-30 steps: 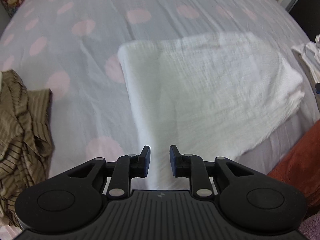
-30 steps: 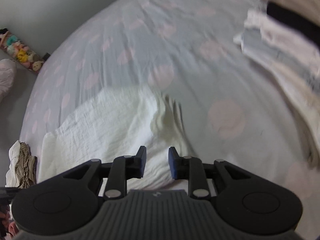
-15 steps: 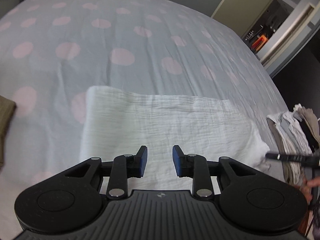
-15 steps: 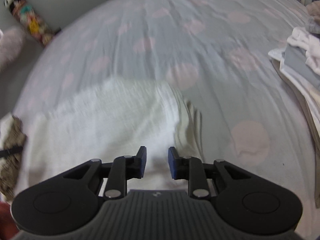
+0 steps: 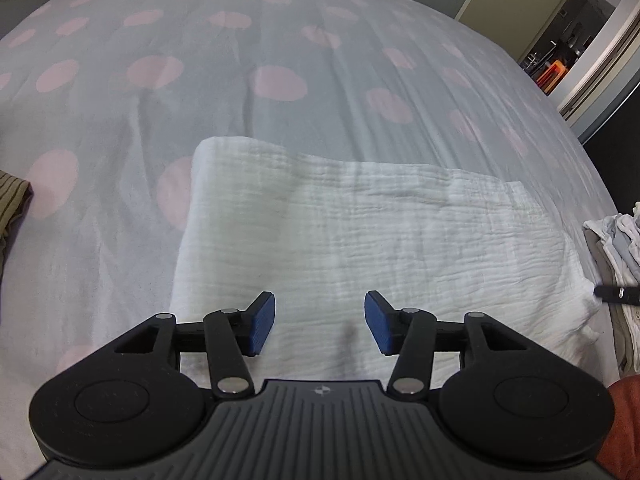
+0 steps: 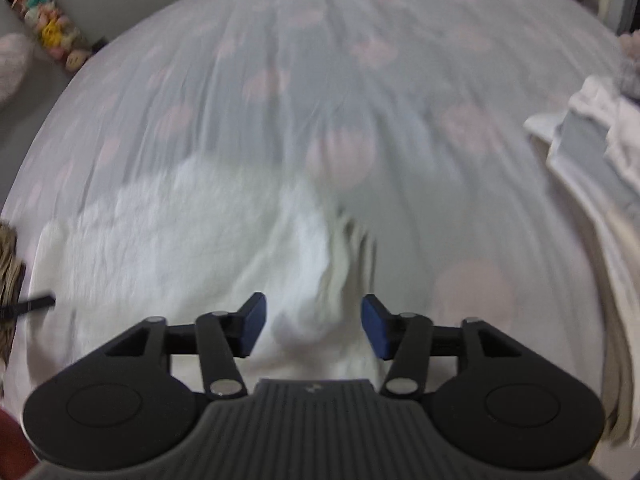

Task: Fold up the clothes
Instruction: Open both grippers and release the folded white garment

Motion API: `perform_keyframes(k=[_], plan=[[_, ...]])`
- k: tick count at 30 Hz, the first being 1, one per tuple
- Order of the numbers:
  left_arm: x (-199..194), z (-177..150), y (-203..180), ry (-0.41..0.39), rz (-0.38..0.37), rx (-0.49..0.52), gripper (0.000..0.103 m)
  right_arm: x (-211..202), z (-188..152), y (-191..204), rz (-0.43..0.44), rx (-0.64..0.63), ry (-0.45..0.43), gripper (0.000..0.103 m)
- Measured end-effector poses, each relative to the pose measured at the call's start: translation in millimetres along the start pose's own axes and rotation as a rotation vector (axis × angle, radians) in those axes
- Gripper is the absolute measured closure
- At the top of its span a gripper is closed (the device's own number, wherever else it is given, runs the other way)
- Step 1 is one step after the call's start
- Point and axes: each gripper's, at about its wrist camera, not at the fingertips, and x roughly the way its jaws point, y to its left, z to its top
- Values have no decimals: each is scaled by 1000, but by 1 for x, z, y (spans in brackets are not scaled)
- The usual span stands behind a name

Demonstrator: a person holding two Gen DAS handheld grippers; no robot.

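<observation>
The bed, under a grey sheet with pink dots, carries everything. The white cloth, already folded into a wide band, lies at the bed's near edge. Treat the white cloth as light, soft and limp: its crinkled layers will likely sag and shift unless you pinch all layers together at the corners. A stack of folded clothes sits toward the bed's right edge. Your left gripper hovers over the cloth's near edge, jaws opening, nothing pinched. Your right gripper straddles the cloth's right end, jaws opening, pads clear.
</observation>
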Motion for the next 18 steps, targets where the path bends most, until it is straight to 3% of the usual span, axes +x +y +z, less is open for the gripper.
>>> perform_keyframes(k=[5, 9, 18], plan=[[5, 2, -3, -3, -21, 22, 55, 15, 20, -16, 11, 66, 0, 27], [9, 5, 6, -5, 18, 0, 55, 36, 27, -19, 36, 60, 27, 26], [11, 9, 18, -20, 6, -45, 55, 79, 21, -23, 49, 109, 62, 24]])
